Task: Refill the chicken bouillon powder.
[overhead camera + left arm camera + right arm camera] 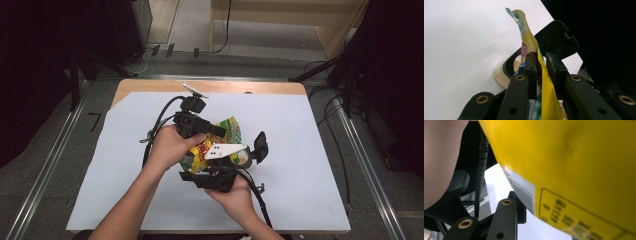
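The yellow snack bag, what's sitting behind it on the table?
Behind the yellow snack bag, a clear container holds tan crumbs, its black lid flipped up. The bag covers most of its inside.

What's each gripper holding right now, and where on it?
The left gripper pinches the yellow snack bag at its upper edge. The right gripper's hold cannot be told.

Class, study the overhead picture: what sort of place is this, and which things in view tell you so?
Probably a lab or recording workspace, not a home. A wooden table covered by a plain white sheet stands on grey carpet, with loose cables and metal floor rails around it.
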`<state>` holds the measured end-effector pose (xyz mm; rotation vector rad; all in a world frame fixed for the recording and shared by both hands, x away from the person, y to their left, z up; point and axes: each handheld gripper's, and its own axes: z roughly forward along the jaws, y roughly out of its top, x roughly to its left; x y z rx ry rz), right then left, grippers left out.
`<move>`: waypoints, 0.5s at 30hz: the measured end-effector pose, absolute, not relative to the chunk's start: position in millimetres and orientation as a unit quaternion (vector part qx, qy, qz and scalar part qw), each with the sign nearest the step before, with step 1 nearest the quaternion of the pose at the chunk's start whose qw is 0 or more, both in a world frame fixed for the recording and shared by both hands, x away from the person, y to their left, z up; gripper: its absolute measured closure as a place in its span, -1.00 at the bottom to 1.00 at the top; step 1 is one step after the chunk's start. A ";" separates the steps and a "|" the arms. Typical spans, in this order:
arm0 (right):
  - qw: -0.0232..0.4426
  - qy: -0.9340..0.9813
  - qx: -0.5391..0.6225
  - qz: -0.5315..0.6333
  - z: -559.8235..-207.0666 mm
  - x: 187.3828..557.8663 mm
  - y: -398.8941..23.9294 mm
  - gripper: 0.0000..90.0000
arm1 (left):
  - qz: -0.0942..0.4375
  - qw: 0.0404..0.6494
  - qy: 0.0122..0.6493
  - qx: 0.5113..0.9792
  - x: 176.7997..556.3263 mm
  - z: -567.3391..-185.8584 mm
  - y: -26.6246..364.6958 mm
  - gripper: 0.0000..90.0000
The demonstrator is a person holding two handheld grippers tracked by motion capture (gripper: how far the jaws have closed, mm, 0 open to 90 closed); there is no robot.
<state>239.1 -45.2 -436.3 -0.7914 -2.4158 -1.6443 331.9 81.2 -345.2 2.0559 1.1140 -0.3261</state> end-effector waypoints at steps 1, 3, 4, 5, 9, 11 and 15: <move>0.057 -0.797 -0.261 -0.542 -436.3 239.1 -45.2 0.55 | -0.128 0.381 0.436 0.805 331.9 -345.2 81.2 0.78; 0.057 -0.797 -0.261 -0.542 -436.4 239.0 -45.4 0.55 | -0.128 0.381 0.436 0.805 331.8 -345.2 81.1 0.78; 0.057 -0.797 -0.261 -0.542 -436.4 238.9 -45.4 0.55 | -0.128 0.381 0.436 0.805 331.9 -345.2 81.3 0.78; 0.057 -0.797 -0.260 -0.542 -436.5 238.8 -45.4 0.55 | -0.128 0.381 0.436 0.805 331.8 -345.2 81.3 0.78; 0.056 -0.797 -0.259 -0.542 -436.6 238.7 -45.5 0.55 | -0.127 0.381 0.435 0.806 331.6 -345.3 81.1 0.78; 0.056 -0.798 -0.259 -0.542 -436.7 238.6 -45.5 0.55 | -0.127 0.382 0.435 0.805 331.3 -345.3 80.8 0.78; 0.056 -0.795 -0.259 -0.545 -437.7 238.3 -45.5 0.54 | -0.128 0.382 0.433 0.806 331.4 -345.5 81.1 0.78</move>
